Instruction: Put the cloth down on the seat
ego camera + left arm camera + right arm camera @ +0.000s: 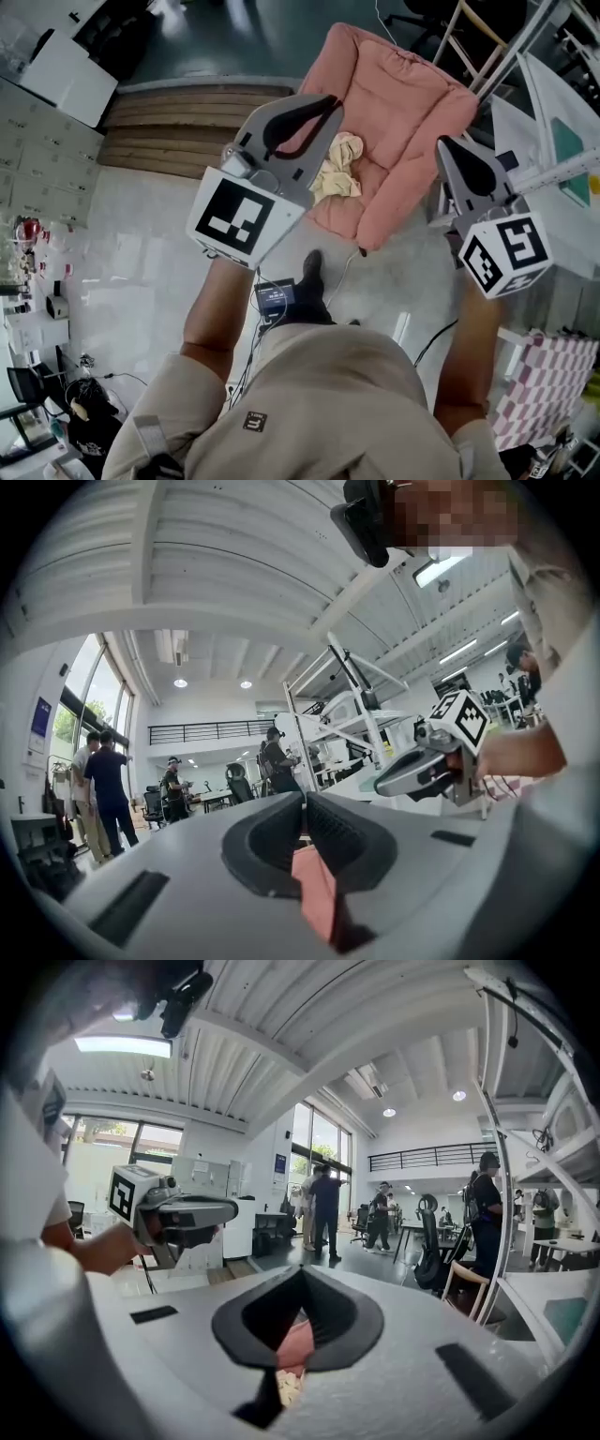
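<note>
Where the padded pink seat [403, 131] dips, the crumpled cream cloth [339, 169] lies soft, just right of the left gripper [328, 103] and seemingly clear of it. That one and the right gripper [448, 150] have their dark ribbed jaws closed together on nothing.

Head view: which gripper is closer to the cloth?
The left gripper: its tip overlaps the pink chair beside the cloth; the right gripper sits at the chair's right edge.
</note>
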A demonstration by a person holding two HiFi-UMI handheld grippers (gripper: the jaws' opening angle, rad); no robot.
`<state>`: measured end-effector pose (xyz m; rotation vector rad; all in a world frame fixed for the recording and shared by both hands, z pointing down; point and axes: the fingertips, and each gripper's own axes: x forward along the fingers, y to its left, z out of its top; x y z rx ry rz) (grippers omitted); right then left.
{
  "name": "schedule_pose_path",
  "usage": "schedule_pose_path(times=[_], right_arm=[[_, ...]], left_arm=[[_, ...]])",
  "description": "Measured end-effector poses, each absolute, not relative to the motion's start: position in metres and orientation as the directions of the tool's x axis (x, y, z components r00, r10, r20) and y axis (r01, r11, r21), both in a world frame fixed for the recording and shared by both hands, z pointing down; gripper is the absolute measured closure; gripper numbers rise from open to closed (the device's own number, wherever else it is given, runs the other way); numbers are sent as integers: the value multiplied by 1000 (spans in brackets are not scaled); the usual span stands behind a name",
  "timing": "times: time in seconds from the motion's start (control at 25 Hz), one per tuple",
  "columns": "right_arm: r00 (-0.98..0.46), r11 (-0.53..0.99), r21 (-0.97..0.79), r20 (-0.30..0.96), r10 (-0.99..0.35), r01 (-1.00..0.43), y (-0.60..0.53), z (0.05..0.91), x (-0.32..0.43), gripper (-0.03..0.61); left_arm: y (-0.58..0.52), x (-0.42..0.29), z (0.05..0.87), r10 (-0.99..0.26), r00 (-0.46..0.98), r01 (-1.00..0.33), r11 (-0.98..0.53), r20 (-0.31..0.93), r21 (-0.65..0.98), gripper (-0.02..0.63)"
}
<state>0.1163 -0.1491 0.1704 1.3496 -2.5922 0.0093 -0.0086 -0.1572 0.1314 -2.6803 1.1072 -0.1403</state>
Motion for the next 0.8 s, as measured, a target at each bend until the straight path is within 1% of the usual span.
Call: schedule_pose_path(times=[0.4, 0.6, 0.8], right_arm=[[-578, 594, 145, 141, -804, -791, -88, 126, 116, 588], [-576, 593, 200, 144, -805, -780, -66, 120, 115, 589], [-581, 598, 207, 145, -801, -774, -50, 117, 114, 589]], left_arm=[[-83, 5, 96, -683, 730, -662, -691, -39, -292, 595], [-57, 6, 90, -684, 728, -662, -686, -43, -300, 595], [-43, 5, 91, -686, 726, -663, -686, -37, -299, 595]])
